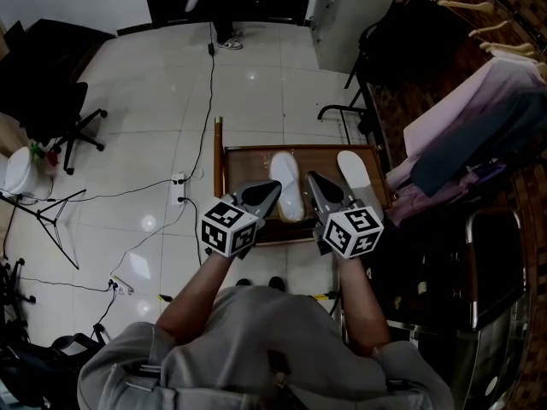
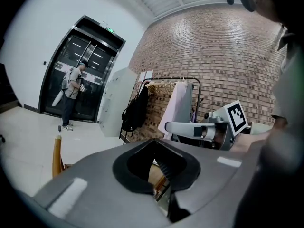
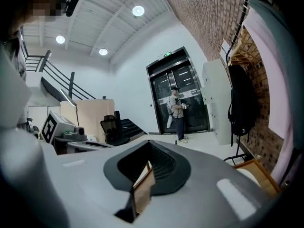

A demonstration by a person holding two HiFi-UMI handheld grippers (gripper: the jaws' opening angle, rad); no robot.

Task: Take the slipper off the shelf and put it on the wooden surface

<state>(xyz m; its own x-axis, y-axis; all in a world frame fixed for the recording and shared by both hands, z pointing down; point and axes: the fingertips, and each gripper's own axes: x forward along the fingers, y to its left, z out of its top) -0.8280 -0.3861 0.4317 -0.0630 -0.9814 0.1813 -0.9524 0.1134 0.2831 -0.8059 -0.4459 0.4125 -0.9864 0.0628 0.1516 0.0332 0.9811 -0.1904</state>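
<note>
Jaws: my left gripper and right gripper are both closed and empty.
Risk: with closed jaws I'd shove the slipper at 12 o'clock, not grip it.

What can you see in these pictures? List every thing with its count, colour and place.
wooden surface: one, brown, centre, ahead of the person
slippers: two, white, on the wooden surface, one mid, one at its right end
office chair: one, black, far left
bucket: one, white, left edge
garments: several, pink and grey, hanging at right
bystander: one, by the dark door
left gripper: one, grey, shut, empty
right gripper: one, grey, shut, empty
</note>
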